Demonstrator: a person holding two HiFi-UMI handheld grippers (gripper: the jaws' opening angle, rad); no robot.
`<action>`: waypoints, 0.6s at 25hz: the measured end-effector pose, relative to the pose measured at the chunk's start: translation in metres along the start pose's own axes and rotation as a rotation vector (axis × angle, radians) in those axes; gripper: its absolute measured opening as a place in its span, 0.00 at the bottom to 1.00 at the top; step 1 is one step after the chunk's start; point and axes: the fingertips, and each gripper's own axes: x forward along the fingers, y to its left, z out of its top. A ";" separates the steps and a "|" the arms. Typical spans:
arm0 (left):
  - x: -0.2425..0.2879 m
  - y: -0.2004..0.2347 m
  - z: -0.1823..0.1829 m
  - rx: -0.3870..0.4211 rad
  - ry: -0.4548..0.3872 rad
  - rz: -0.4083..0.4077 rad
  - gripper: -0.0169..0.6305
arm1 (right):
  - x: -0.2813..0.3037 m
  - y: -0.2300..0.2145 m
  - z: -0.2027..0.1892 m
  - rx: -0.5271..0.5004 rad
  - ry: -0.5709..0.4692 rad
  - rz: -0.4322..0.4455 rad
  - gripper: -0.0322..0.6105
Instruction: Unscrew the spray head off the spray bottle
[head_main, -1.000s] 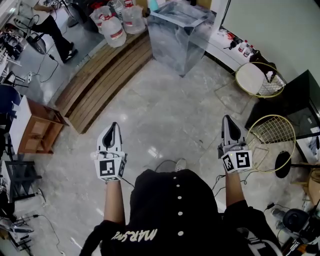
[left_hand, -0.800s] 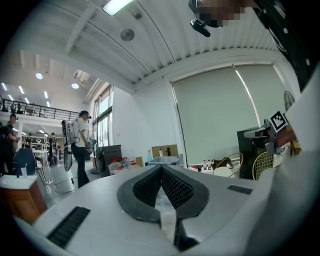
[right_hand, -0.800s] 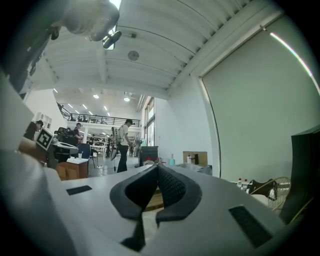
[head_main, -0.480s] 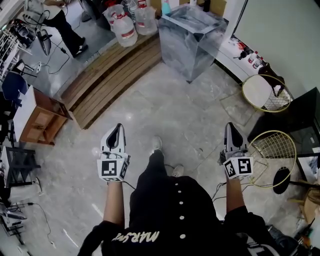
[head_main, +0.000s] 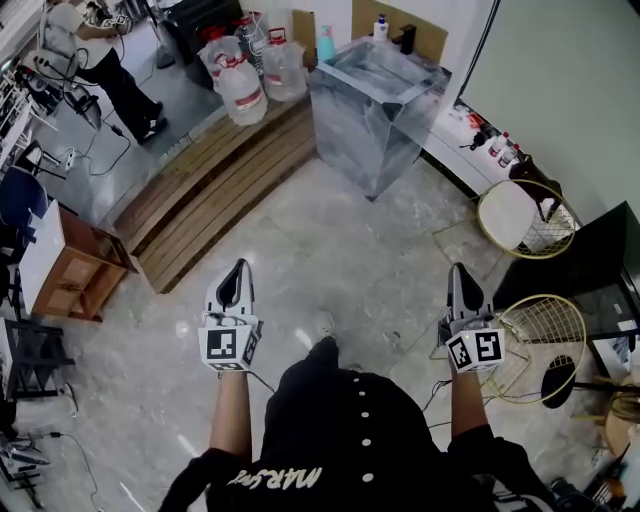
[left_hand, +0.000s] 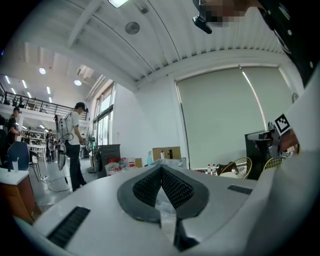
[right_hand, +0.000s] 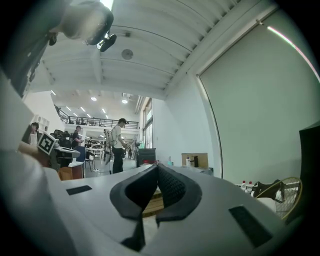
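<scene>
A teal spray bottle stands far off at the back, beside a clear box-shaped table; it also shows small in the left gripper view. A white pump bottle stands behind the table. My left gripper and right gripper are held out over the marble floor, far from the bottle. Both are shut with nothing between the jaws. The left gripper's pads meet at the tips, as do the right gripper's pads.
Water jugs sit on a wooden plank platform at the back left. Gold wire chairs stand at the right by a black unit. A wooden cabinet is at the left. A person stands far left.
I have walked across the floor and the view has shifted, so more of the back wall shows. Both grippers have stayed shut and empty, held out in front.
</scene>
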 end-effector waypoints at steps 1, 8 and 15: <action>0.011 0.006 0.002 -0.003 -0.004 -0.001 0.07 | 0.011 -0.003 0.001 -0.001 0.001 -0.004 0.07; 0.078 0.044 0.008 -0.010 -0.014 -0.014 0.07 | 0.086 -0.010 0.009 -0.025 0.000 -0.006 0.07; 0.135 0.083 0.007 -0.003 -0.026 -0.040 0.07 | 0.151 -0.006 0.012 -0.039 -0.017 0.005 0.07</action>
